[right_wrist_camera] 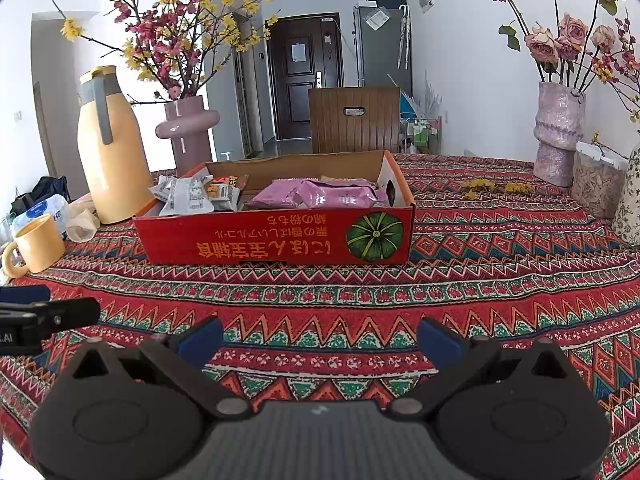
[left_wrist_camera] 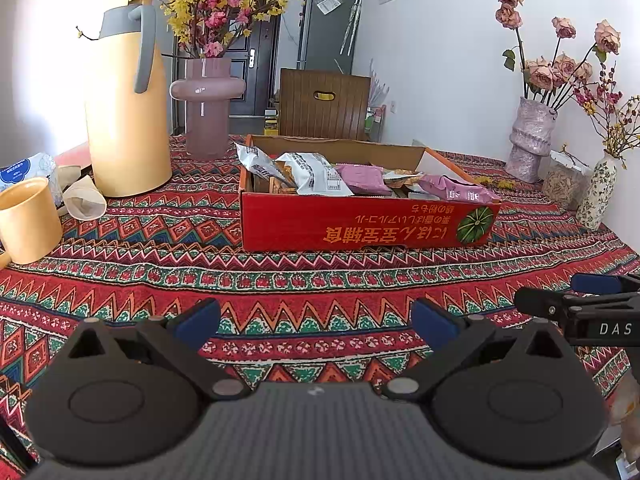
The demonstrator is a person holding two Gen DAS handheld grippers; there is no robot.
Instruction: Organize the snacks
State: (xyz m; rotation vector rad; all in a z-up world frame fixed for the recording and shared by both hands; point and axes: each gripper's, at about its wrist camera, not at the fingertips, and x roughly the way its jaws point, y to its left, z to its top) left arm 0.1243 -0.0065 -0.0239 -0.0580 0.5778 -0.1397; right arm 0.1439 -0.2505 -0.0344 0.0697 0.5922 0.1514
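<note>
Snack box (left_wrist_camera: 360, 224) ahead, well beyond spread fingers (left_wrist_camera: 198, 322).

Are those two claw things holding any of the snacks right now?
No. The left gripper and right gripper are both open and empty; the snack packets lie in the red box.

A tabletop (left_wrist_camera: 320, 280) under a red patterned cloth fills the lower frame. At centre sits a red cardboard box (left_wrist_camera: 360, 228); at left a yellow jug (left_wrist_camera: 124, 120), yellow mug (left_wrist_camera: 26, 220) and pink vase (left_wrist_camera: 207, 112); at right a textured vase (left_wrist_camera: 530, 140).
</note>
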